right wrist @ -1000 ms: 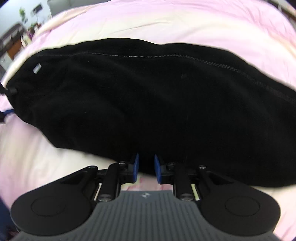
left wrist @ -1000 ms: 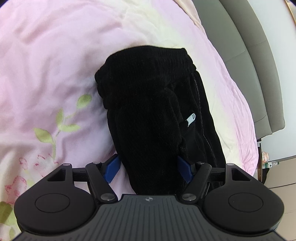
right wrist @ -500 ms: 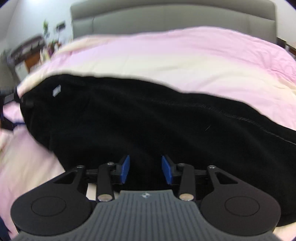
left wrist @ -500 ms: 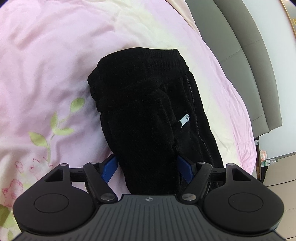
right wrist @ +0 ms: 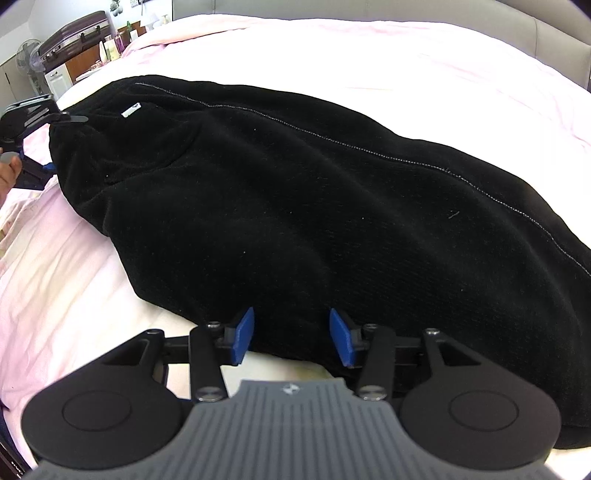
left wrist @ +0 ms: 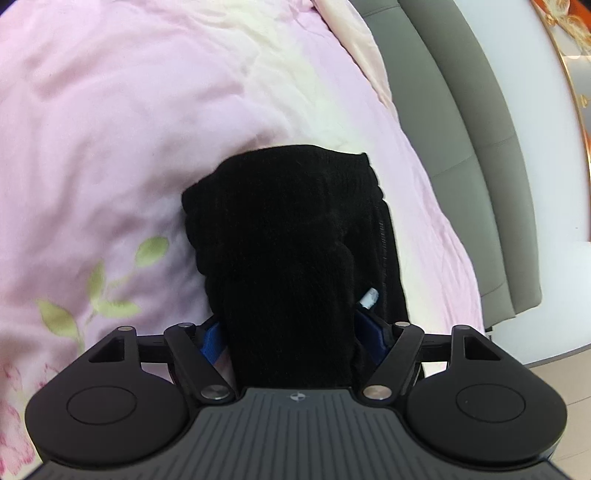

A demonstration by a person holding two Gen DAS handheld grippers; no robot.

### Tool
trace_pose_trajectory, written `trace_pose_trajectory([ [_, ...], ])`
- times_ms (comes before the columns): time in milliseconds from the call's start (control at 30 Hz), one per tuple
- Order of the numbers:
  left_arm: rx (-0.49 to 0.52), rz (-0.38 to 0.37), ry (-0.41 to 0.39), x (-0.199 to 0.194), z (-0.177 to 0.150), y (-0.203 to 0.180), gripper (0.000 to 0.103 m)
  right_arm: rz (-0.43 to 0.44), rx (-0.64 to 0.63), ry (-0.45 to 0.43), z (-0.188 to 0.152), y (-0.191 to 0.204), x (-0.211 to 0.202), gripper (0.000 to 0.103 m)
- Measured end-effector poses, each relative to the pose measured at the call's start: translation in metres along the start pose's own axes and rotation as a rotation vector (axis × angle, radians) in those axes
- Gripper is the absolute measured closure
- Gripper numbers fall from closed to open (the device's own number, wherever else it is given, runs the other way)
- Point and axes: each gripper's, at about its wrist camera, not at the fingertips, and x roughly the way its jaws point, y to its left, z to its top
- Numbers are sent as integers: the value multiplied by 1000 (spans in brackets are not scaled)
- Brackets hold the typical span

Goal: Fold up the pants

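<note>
Black pants (right wrist: 295, 192) lie folded lengthwise across a pink bed cover (right wrist: 74, 277). My right gripper (right wrist: 291, 339) is at their near long edge; its jaws are opening, and the fabric edge lies between the blue pads without being pressed. In the left wrist view the pants (left wrist: 288, 240) run away from me as a thick bundle with a white tag (left wrist: 369, 298). My left gripper (left wrist: 290, 334) is shut on the near end of that bundle, both pads against the cloth. It also shows at the far left of the right wrist view, on the pants' end.
A grey padded headboard (left wrist: 461, 147) borders the bed on the right of the left wrist view. Beyond the bed's far left corner stand a suitcase (right wrist: 74, 33), a fan (right wrist: 27, 55) and bottles. A person's hand (right wrist: 7, 177) holds the left gripper.
The right gripper's pads have spread apart and let go of the pants' edge, and its view has levelled out. The left gripper keeps its hold and has dipped slightly.
</note>
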Motion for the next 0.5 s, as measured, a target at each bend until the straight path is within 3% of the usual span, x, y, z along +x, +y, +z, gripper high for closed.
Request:
trace_pose_trajectory([
  [133,-59,-21,22,2,1,9,23,4,5,0,3,10,9,59],
  [300,-25,-6,18,3,1,5,25,-2,-5,2,4,12,13,58],
  [333,-21,-11,17,2,1,6,28,0,-2,2,4,12,14,58],
  [433,43,-4,3,0,1,2,50,14,17,2,5,9,13,57],
  [500,45,9,0,-3,0,2,62,61,92,-15,7,-3,5,57],
])
